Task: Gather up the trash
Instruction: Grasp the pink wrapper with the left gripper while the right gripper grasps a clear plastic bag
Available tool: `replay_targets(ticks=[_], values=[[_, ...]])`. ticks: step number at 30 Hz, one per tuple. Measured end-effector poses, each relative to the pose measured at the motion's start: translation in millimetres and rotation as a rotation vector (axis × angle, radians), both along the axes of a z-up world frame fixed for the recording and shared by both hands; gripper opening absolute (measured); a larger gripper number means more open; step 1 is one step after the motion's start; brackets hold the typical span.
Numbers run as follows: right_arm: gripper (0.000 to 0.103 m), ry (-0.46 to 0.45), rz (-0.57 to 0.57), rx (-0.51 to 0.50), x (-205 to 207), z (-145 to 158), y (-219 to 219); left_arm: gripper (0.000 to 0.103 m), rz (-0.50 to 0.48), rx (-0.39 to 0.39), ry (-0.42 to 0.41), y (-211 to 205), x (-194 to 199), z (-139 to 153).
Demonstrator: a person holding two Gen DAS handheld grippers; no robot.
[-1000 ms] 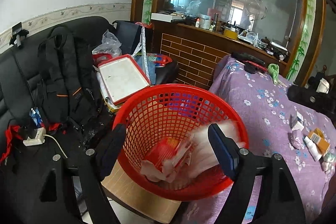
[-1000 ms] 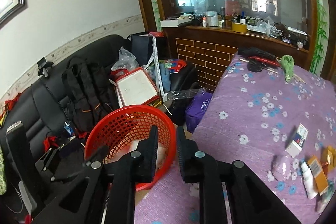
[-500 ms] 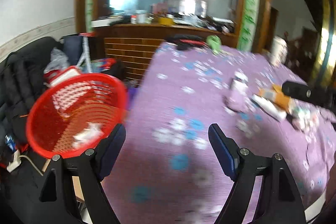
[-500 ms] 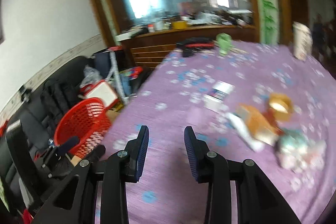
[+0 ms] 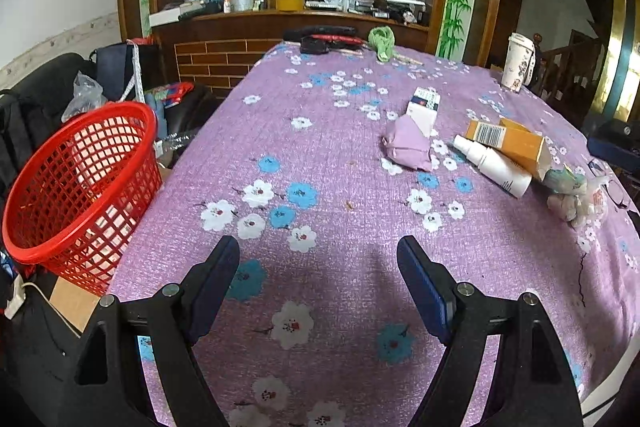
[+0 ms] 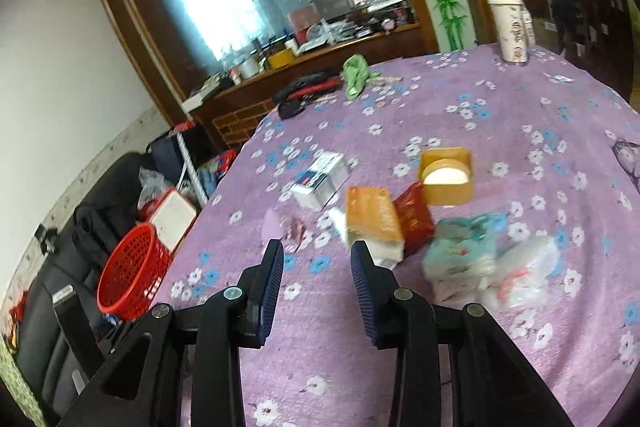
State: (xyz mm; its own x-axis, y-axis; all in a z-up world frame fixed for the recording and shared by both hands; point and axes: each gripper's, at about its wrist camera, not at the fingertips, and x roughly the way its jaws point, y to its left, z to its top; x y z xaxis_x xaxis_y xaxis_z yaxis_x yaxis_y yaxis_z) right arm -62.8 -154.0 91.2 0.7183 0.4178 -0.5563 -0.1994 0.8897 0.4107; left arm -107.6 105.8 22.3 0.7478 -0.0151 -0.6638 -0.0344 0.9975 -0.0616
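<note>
Trash (image 6: 374, 215): light crushable cartons just ahead of the released, empty right hand-held gripper (image 6: 317, 267); pinch across flat sides.

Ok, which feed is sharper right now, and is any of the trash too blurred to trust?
Left wrist view: sharp, with the white bottle and orange box crisp; fisheye bends the table edges; soft shadow between the open left claw. Right wrist view: motion-smeared, with the tissue pack and clear bag indistinct; right claw open.
</note>
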Motion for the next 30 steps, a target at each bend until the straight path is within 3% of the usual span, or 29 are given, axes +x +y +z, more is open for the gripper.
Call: replay_targets(ticks=[8, 15, 22, 30], values=[[0.037, 0.019, -0.08, 0.011, 2, -2, -34, 0.08, -0.004, 0.008, 0.002, -1, 0, -1], [0.041, 0.031, -0.217, 0.018, -12, -5, -87, 0.08, -0.025, 0.019, 0.011, -3, 1, -2], [0.046, 0.104, -0.334, 0.042, -11, -24, -134, 0.08, -0.038, 0.024, 0.018, -6, 4, -3], [0.051, 0.193, -0.266, 0.124, 12, -52, -128, 0.08, -0.053, 0.006, 0.02, -11, 3, 7]])
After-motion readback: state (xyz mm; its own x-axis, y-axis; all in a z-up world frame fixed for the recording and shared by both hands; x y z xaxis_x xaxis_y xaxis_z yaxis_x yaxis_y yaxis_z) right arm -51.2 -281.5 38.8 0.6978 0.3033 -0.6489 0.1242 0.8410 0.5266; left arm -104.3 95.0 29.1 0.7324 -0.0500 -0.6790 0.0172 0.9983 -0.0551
